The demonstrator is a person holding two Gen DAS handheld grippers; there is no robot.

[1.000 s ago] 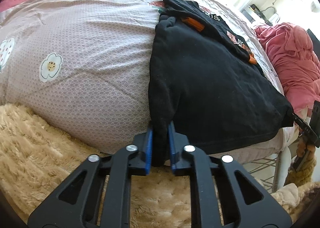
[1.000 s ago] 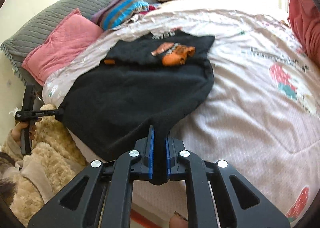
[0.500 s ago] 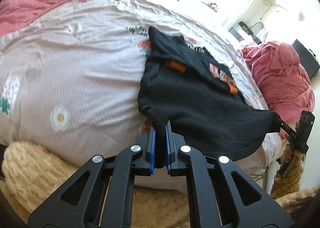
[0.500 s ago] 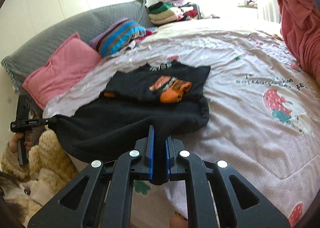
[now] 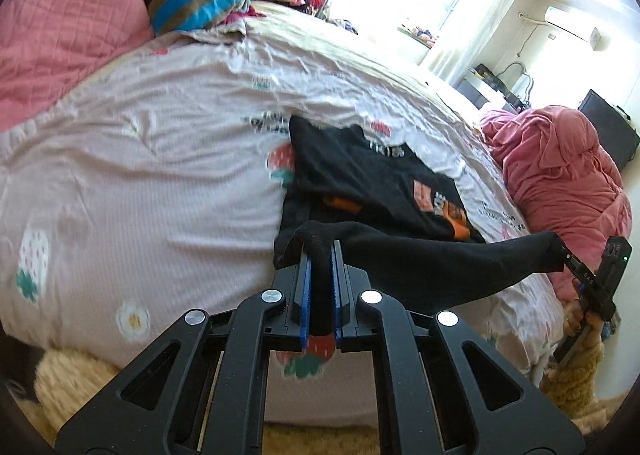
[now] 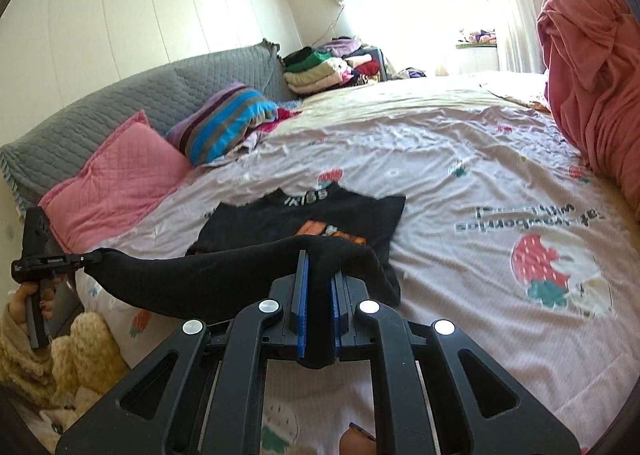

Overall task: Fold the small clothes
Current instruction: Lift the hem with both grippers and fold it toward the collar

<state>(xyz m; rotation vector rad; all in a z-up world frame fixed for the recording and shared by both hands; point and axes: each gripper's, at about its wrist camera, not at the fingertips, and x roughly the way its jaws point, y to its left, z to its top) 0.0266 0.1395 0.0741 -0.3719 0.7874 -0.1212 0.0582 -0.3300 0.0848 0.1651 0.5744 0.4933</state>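
Both tongs are clamped narrow on cloth. The left gripper [image 5: 319, 255] pinches one near corner of the black cotton top with an orange print [image 5: 372, 175], and the right gripper [image 6: 319, 267] pinches the other near corner, so the hem hangs stretched between them above the near edge of the pale pink strawberry-print quilt [image 6: 460, 175]. The far half of the top lies flat on the quilt, print side up, near the middle of the bed. A quilted pink pillow [image 6: 116, 175] and a striped blue and purple cushion [image 6: 228, 115] sit far left, well apart from the garment; a heap of red cloth [image 6: 592, 67] stands far right.

The step in hand looks like carrying the hem over to the far side. The risks, as I judge them: the sagging middle may land bunched, giving a crooked fold, or uneven travel of the two hands may skew the edges. A thin pinch could also slip free midway.
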